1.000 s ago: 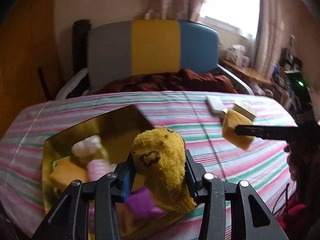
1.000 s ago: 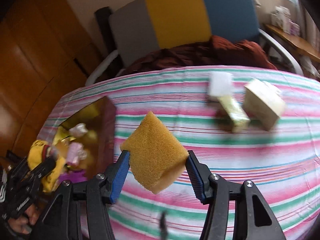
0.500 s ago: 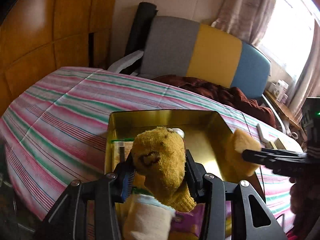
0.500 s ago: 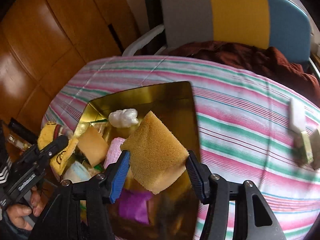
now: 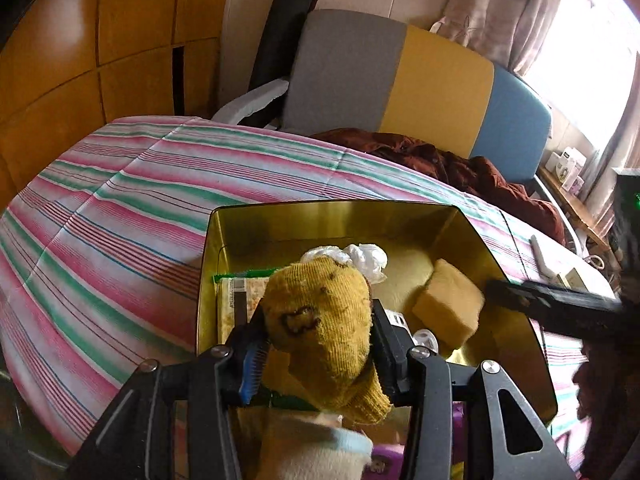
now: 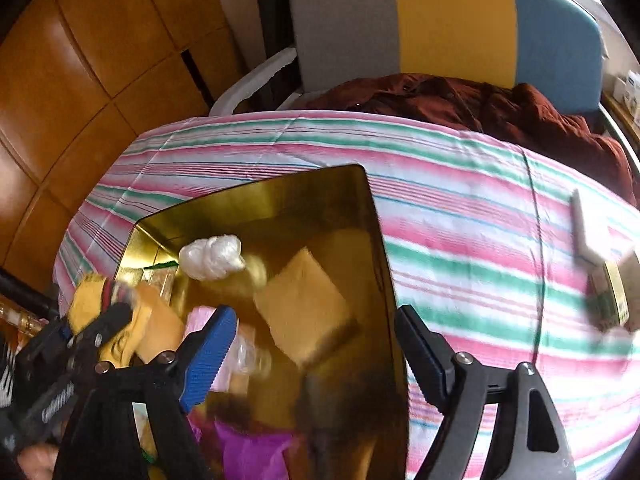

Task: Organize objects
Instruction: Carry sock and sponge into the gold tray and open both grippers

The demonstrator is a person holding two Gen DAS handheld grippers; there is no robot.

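Gripping a mustard-yellow sock (image 5: 320, 320), the left gripper (image 5: 318, 344) has both pads pressed into the knit; the sock's toe end sticks up between the fingers and its cuff hangs below them. It hangs over the near end of the gold tin box (image 5: 500, 272), which sits on the striped cloth (image 5: 120, 216).

The right gripper (image 6: 312, 344) has its jaws spread wide, having just been opening. Nothing is clamped between them. The yellow sponge (image 6: 304, 312) shows between the fingers but clear of both pads; it is blurred, inside the box against the right wall. From the left wrist view the same sponge (image 5: 448, 308) sits low in the box by that wall, with the right gripper's finger (image 5: 552, 304) just beside it, apart.

Also in the box: a crumpled white plastic bag (image 6: 212, 256) near the far wall, a flat printed packet (image 5: 244, 292) at the left side, something purple (image 6: 248, 448) at the near end, and a white sock (image 5: 320, 452) under the left gripper.

On the cloth, well to the right of the box, a white block (image 6: 588, 228) and a green-and-gold carton (image 6: 612, 292), both blurred. Behind the table is a chair (image 6: 440, 20) with grey, yellow and blue panels and a dark red garment (image 6: 500, 108) on its seat.
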